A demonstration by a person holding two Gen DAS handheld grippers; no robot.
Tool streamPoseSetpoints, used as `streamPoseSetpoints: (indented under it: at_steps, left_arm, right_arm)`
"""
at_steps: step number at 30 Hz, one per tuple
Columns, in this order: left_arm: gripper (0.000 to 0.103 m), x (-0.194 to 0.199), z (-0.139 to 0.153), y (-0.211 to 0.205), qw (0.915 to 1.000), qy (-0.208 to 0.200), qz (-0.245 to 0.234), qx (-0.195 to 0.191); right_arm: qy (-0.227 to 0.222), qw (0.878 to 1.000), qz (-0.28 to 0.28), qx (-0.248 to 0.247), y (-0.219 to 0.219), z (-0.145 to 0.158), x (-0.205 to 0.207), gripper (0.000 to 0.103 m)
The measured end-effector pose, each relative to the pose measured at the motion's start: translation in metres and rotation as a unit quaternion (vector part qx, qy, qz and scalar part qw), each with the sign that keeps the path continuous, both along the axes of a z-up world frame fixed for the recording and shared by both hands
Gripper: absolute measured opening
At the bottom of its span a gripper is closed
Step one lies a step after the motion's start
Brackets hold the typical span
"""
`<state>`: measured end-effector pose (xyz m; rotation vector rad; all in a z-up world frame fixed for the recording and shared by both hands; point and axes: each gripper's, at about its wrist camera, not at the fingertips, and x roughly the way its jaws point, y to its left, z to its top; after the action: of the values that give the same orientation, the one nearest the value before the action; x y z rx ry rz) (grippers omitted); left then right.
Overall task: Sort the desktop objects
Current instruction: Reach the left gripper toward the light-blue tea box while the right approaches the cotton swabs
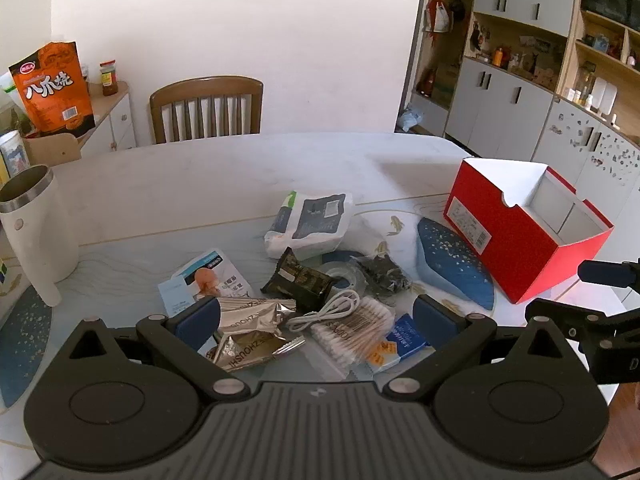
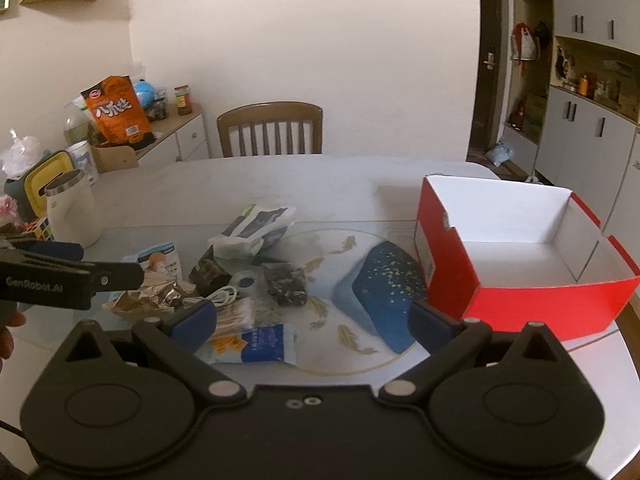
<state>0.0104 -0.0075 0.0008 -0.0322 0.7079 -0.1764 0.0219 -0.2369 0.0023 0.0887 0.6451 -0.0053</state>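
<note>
Both the left gripper point(image 1: 316, 316) and right gripper point(image 2: 314, 318) are hovering wide open, gripping nothing, over the clutter beside the red box point(image 2: 516, 276), left farther from it.

My table point(image 1: 224, 168) is pale, with a fish pattern. On the right stands a red box point(image 1: 520, 240), a blue mat point(image 1: 452, 264) just beside it. In the near middle lie packets, cotton swabs point(image 1: 352, 328) and a white cable point(image 1: 324, 312). A white jug point(image 1: 36, 236) stands left.
</note>
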Motion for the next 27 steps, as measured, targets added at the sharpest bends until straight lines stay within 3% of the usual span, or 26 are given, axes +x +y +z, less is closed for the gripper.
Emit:
streamPoseSetpoints:
  at_steps: [27]
  left_arm:
    - [0.103,0.015,-0.034,0.032,0.9997,0.015,0.011,0.015]
  right_arm:
    - [0.024,0.997,0.073,-0.016,0.04,-0.031,0.032,0.101]
